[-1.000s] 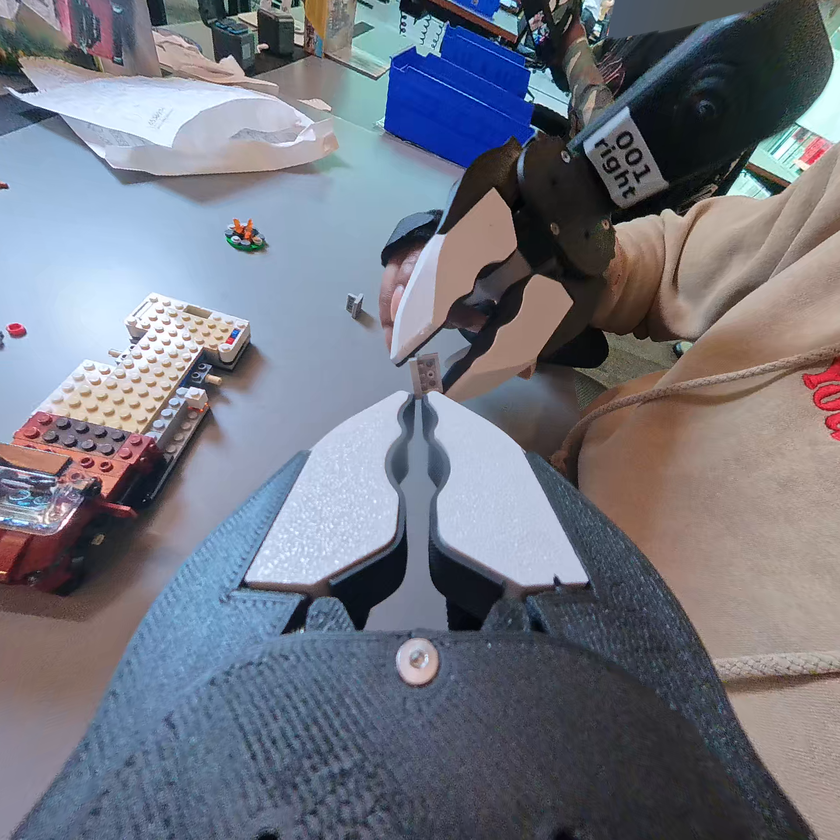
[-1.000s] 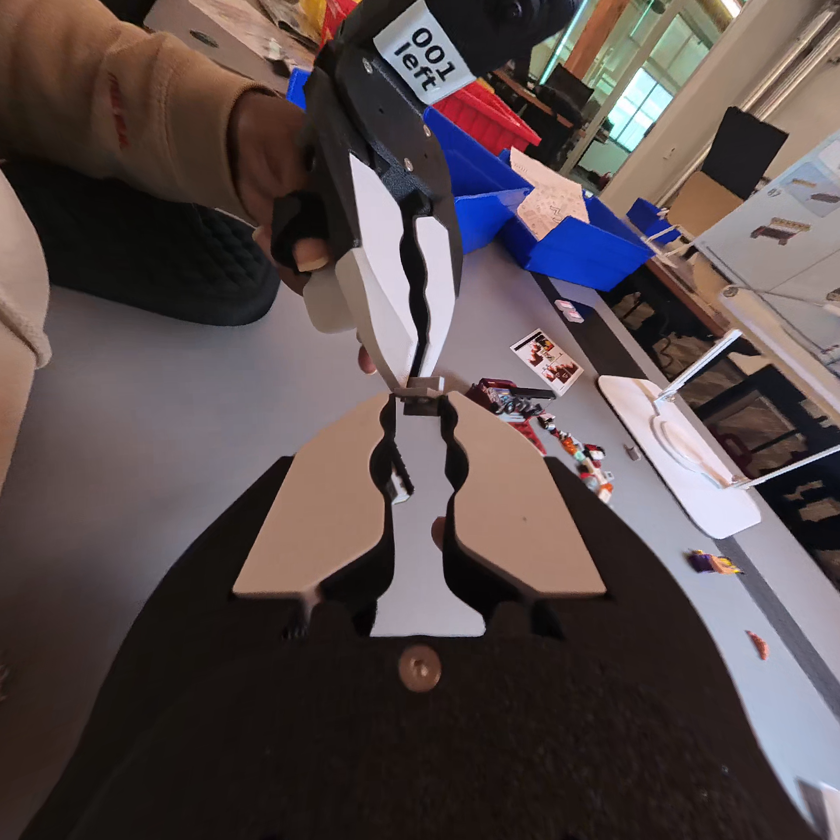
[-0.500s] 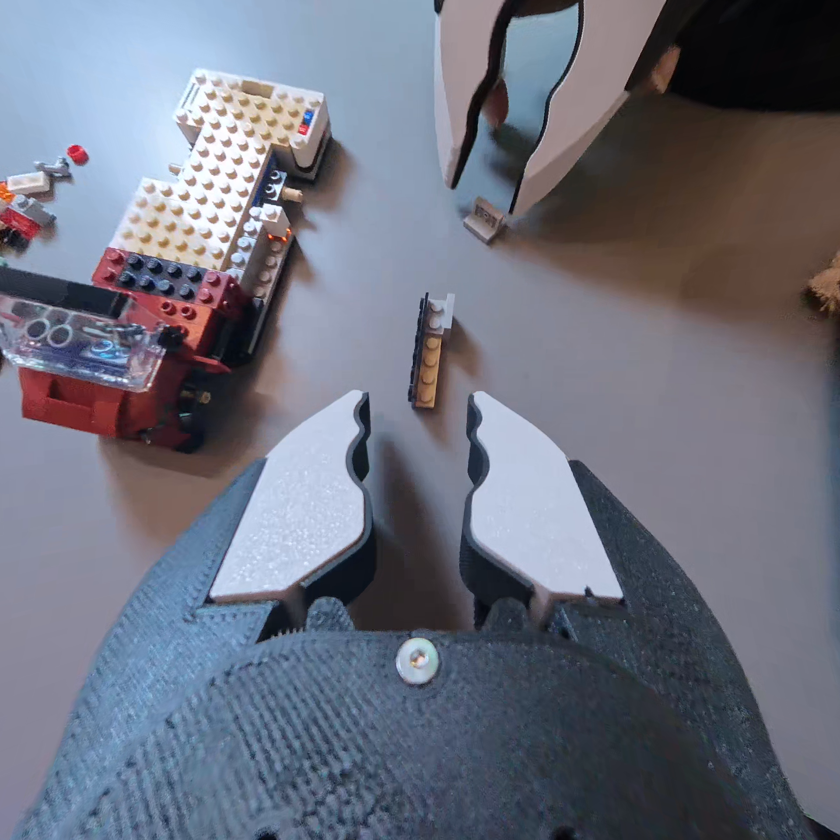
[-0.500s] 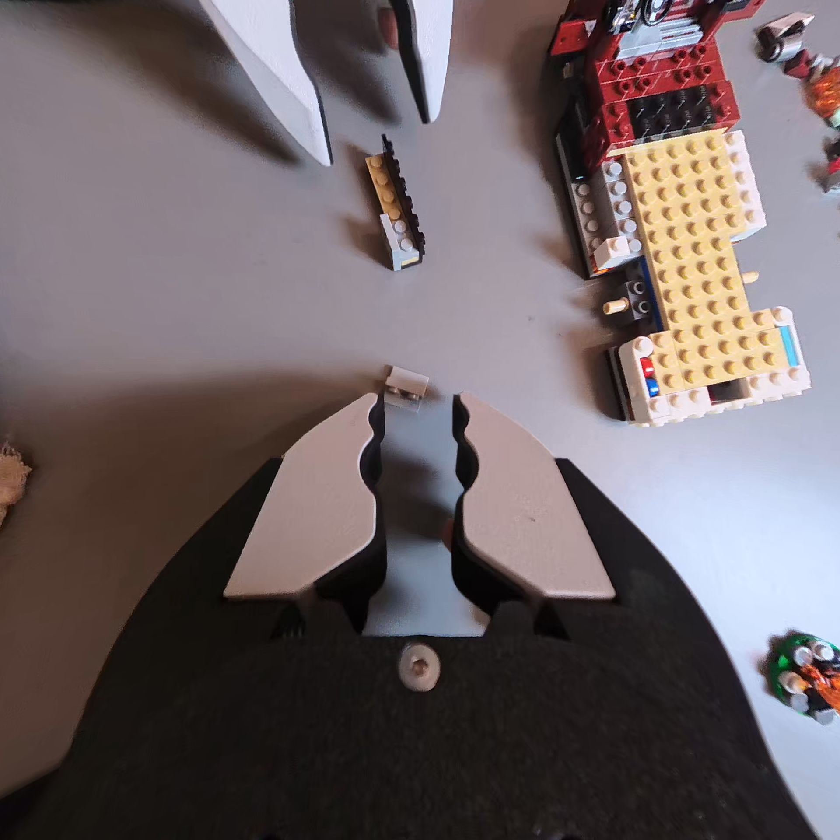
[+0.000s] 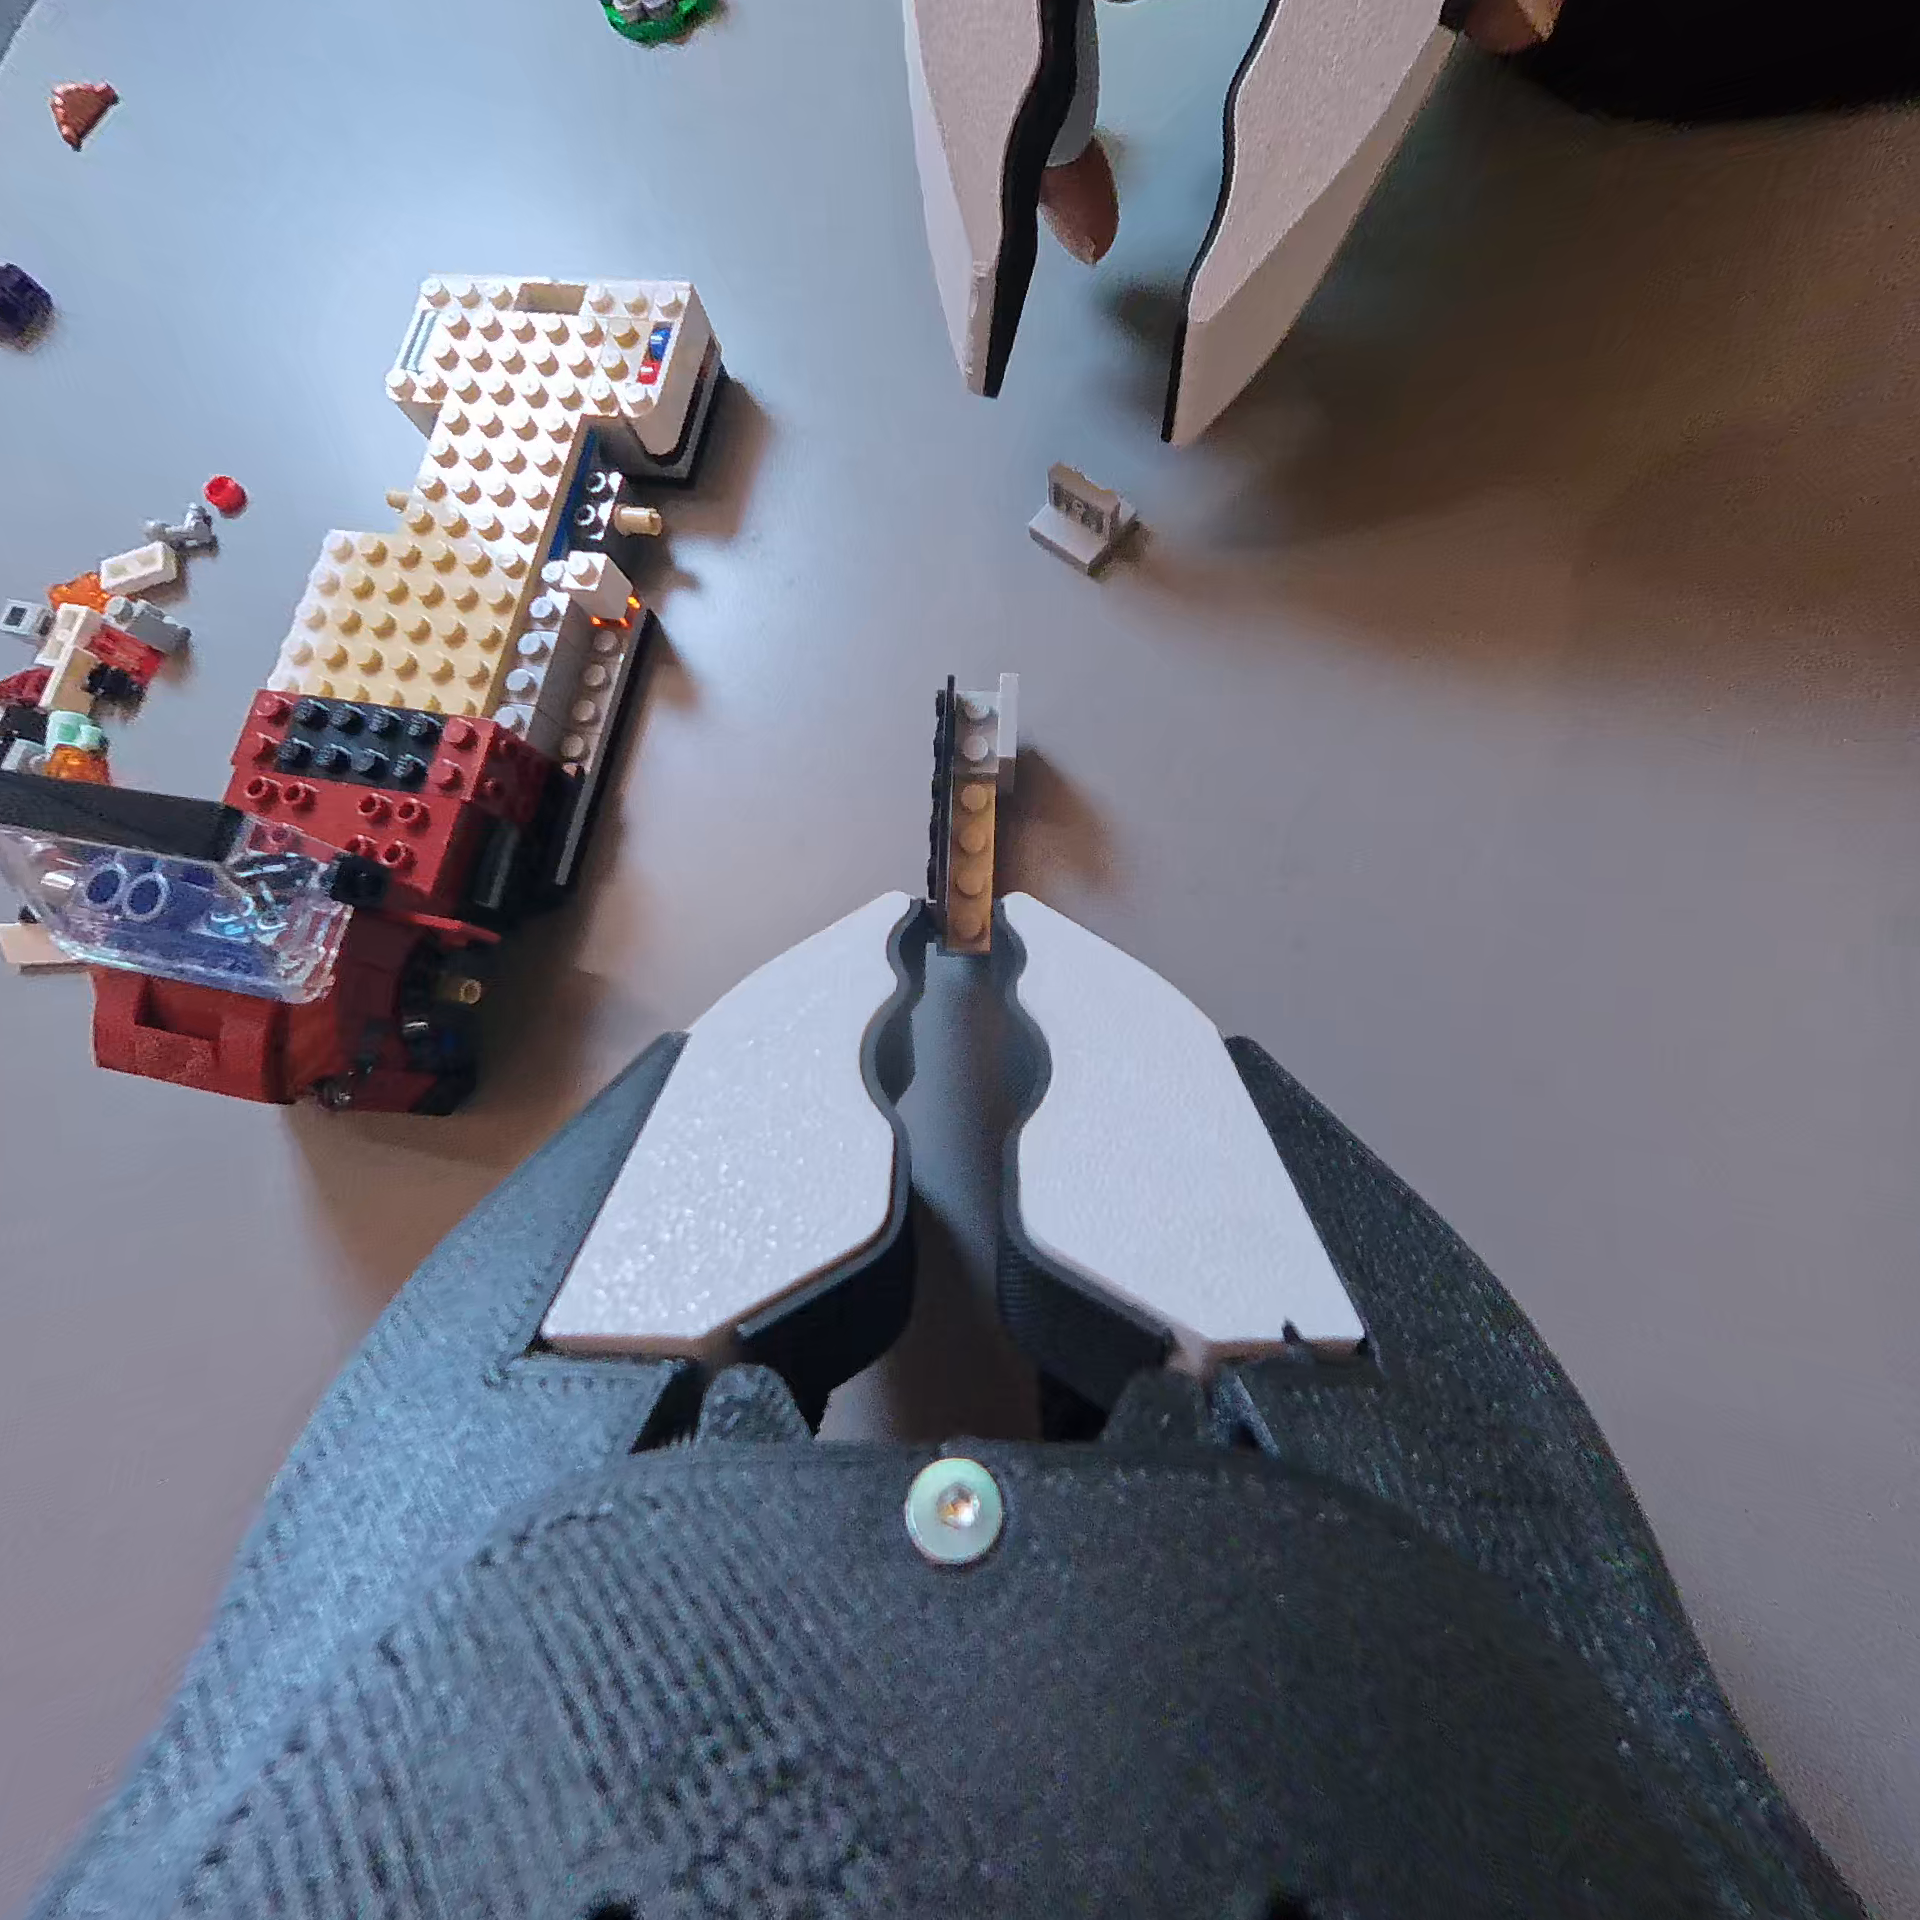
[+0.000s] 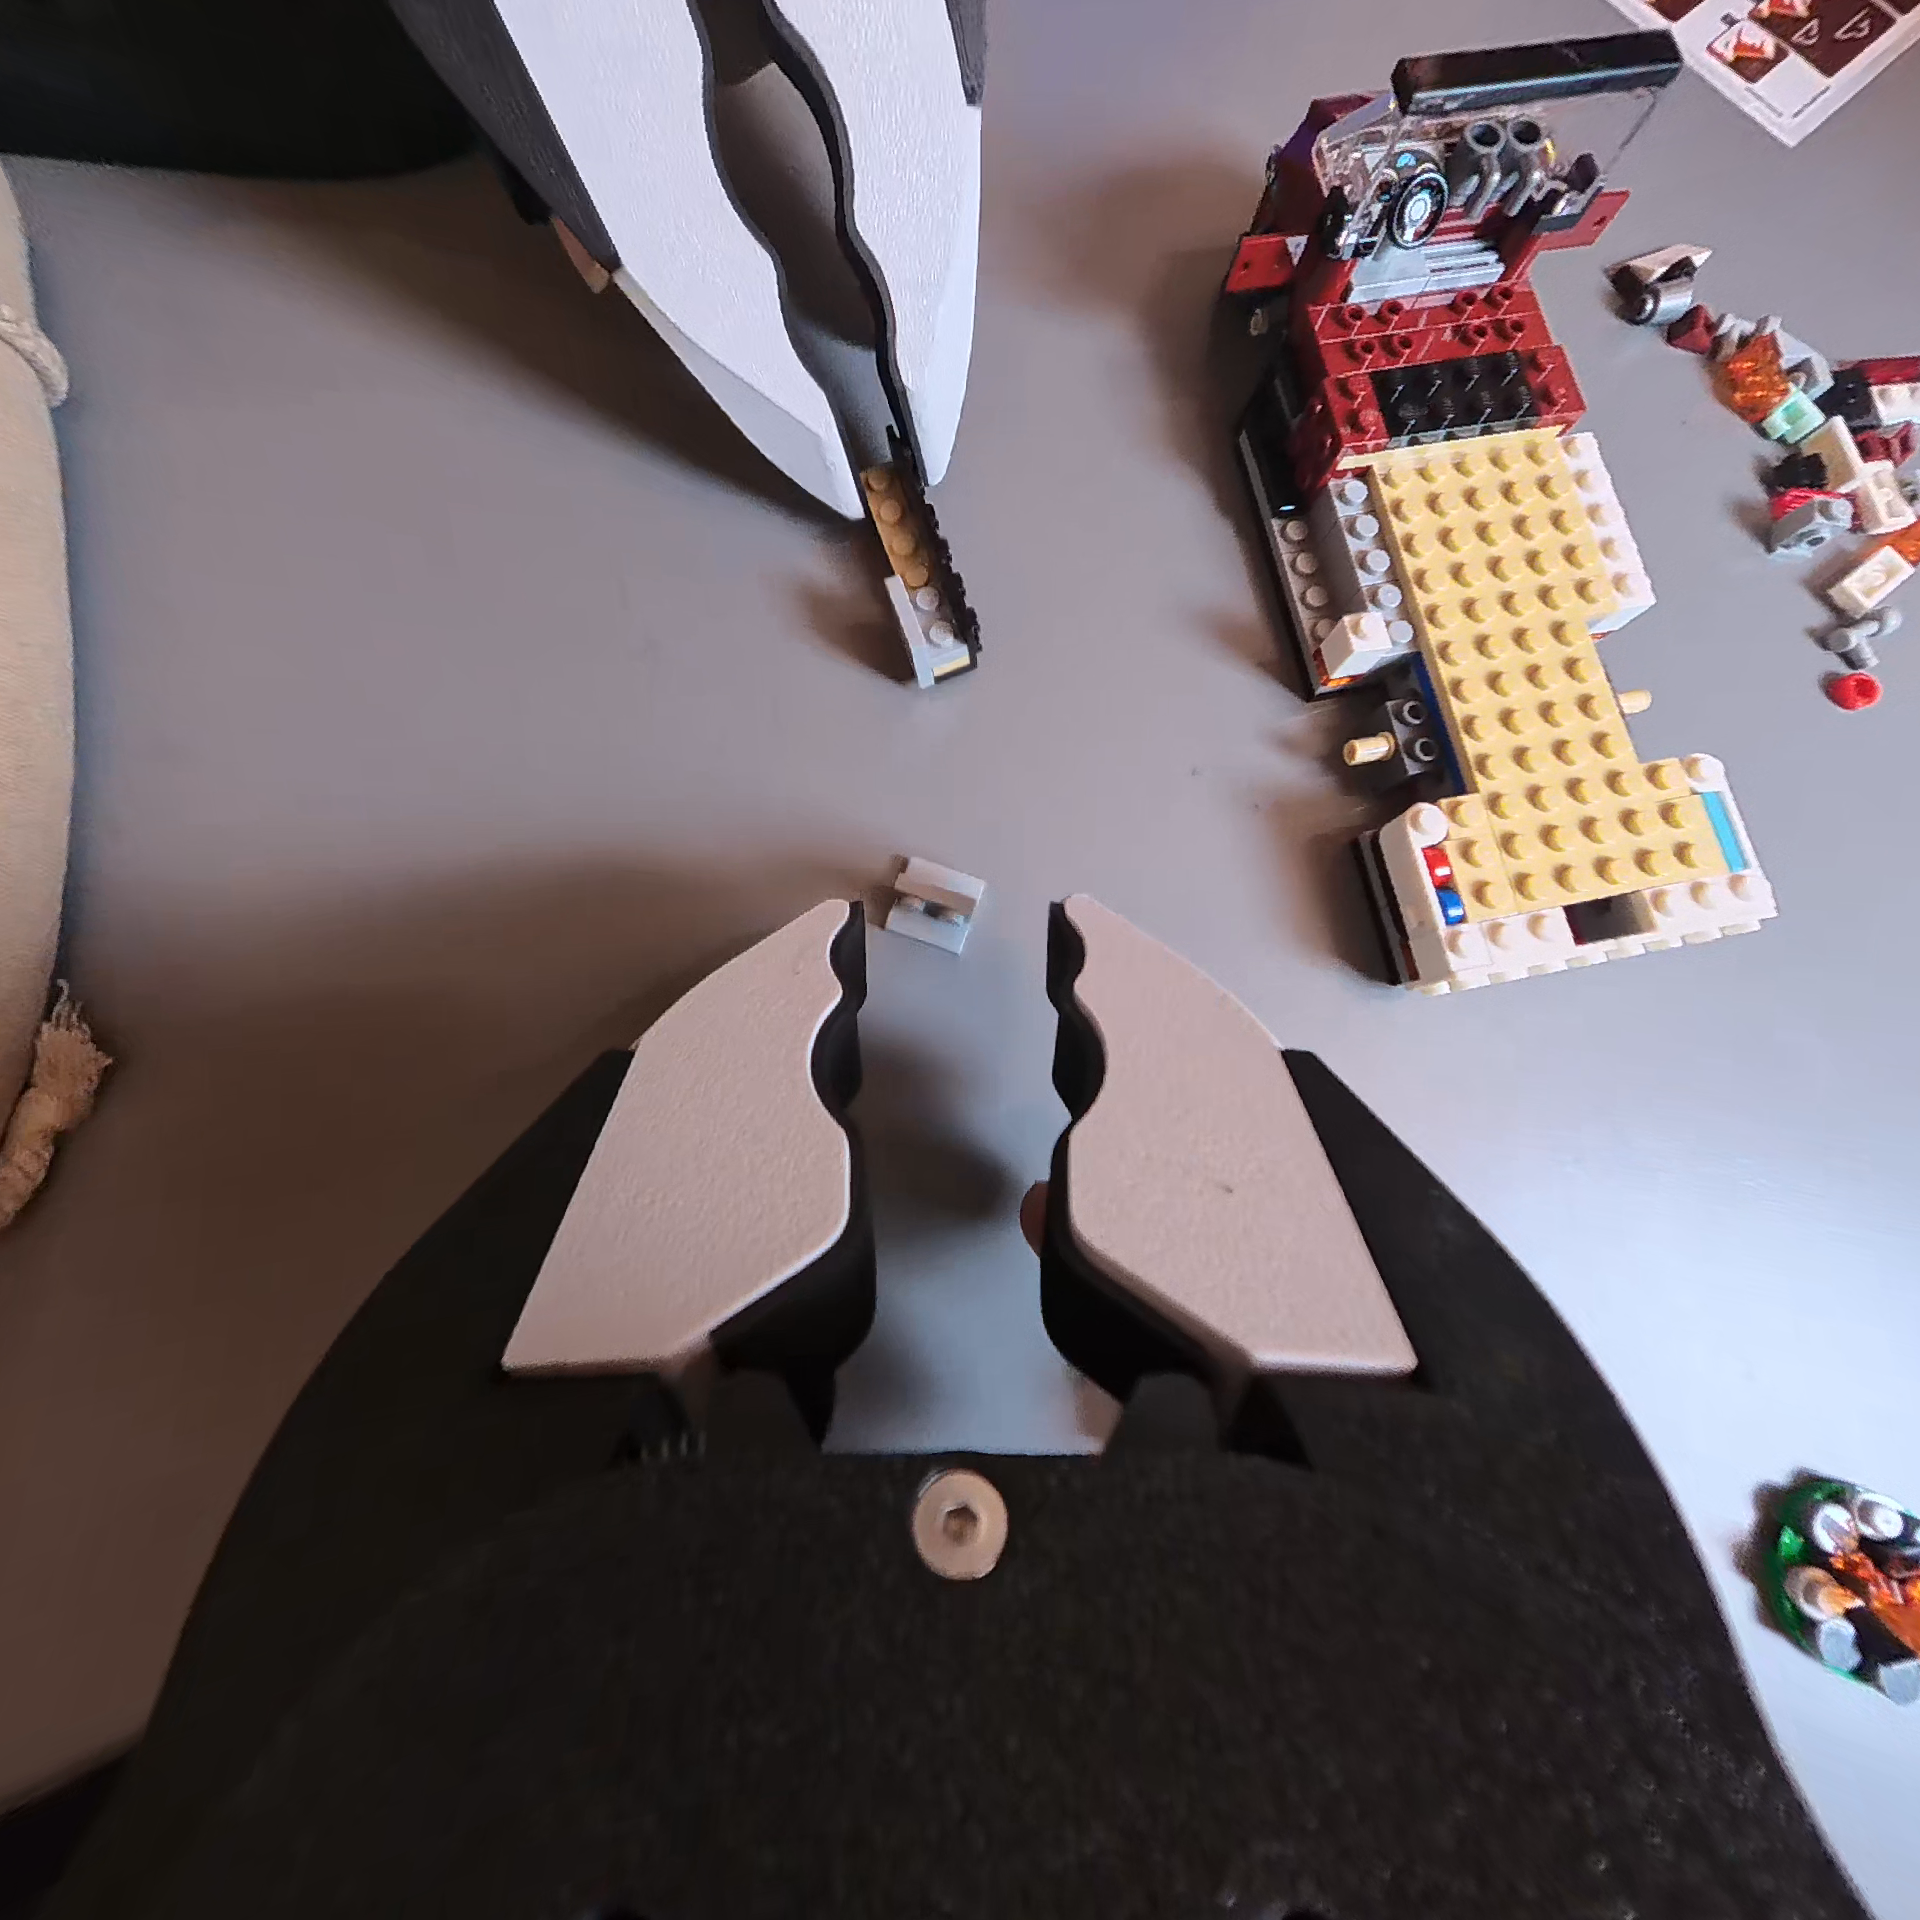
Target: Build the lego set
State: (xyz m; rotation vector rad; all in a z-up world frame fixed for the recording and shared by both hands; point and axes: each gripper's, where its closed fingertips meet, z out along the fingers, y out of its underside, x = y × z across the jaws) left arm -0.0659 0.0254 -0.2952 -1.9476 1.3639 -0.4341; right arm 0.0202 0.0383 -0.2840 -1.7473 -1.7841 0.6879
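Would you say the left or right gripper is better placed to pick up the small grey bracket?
Right, probably: the right gripper is open with the bracket just off its fingers; the left gripper is shut on the strip.

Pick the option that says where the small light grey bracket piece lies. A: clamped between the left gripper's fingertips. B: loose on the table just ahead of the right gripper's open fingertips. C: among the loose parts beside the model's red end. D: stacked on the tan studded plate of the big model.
B: the small grey bracket piece lies free on the table, just ahead of the right gripper, whose fingers stand apart and do not clamp it.
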